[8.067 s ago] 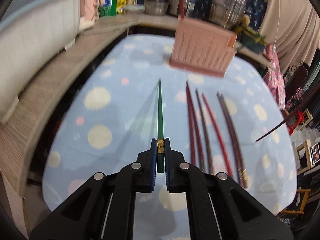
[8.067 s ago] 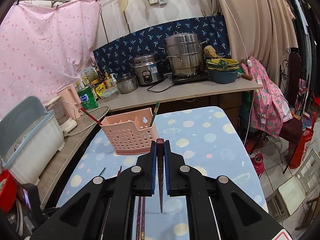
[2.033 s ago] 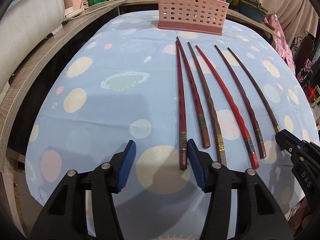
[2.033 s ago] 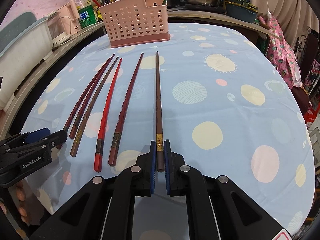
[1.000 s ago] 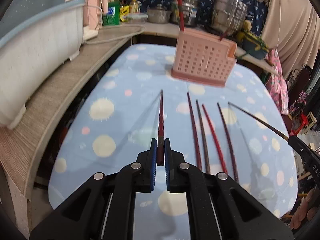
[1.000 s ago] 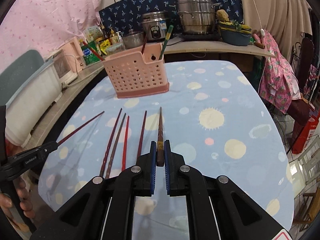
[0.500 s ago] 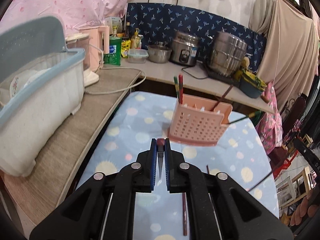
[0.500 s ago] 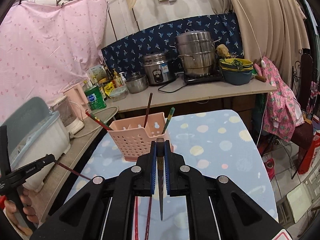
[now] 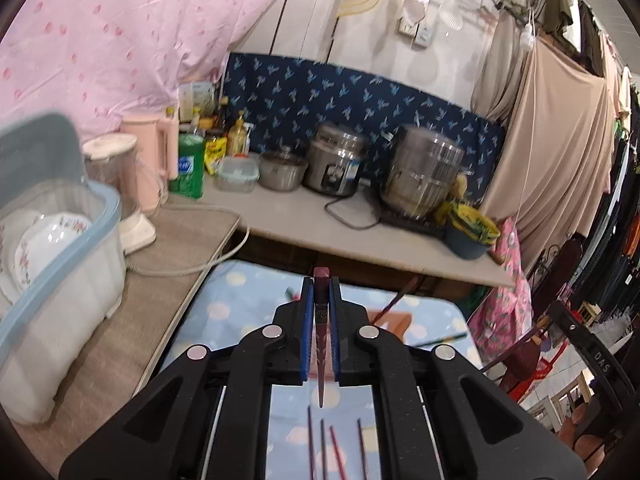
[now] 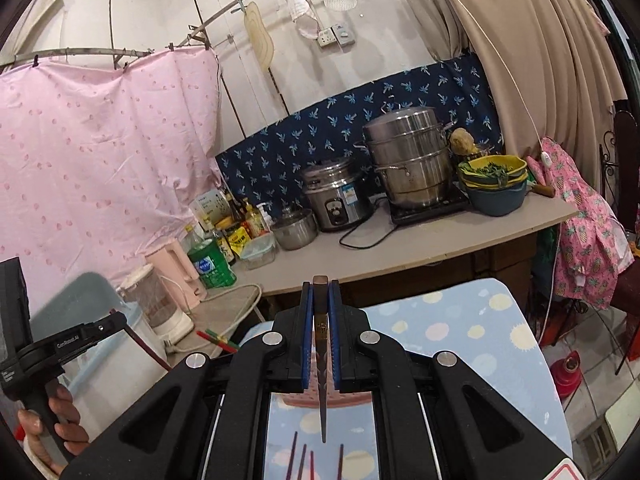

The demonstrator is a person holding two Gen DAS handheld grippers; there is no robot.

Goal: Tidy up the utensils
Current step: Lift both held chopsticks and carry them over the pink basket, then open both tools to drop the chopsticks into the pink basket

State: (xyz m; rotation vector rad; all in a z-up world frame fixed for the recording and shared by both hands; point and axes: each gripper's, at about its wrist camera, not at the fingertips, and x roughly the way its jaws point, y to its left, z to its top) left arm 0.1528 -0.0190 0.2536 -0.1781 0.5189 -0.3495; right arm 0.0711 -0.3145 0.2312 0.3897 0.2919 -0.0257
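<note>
My left gripper (image 9: 320, 284) is shut on a dark red chopstick (image 9: 320, 344) that hangs tip down between the blue pads, high over the table. My right gripper (image 10: 320, 286) is shut on a brown chopstick (image 10: 321, 360), also tip down. The pink utensil basket (image 9: 394, 318) is mostly hidden behind each gripper; only a sliver of the basket (image 10: 352, 400) shows in the right wrist view. Sticks (image 9: 396, 302) lean out of it. Several chopsticks (image 9: 334, 450) lie on the blue dotted tablecloth (image 9: 224, 304) below; these chopsticks (image 10: 304, 460) also show in the right wrist view.
A counter (image 10: 440, 248) behind the table carries a steamer pot (image 10: 408, 160), rice cooker (image 10: 334, 196), bowls and bottles. A plastic dish bin (image 9: 60, 272) and pink kettle (image 9: 150, 164) stand on the left counter. A hand (image 10: 52, 436) holds the left gripper's handle.
Both grippers have risen and tipped upward with their chopsticks still held. The table, the basket and the lying chopsticks have dropped low in both views.
</note>
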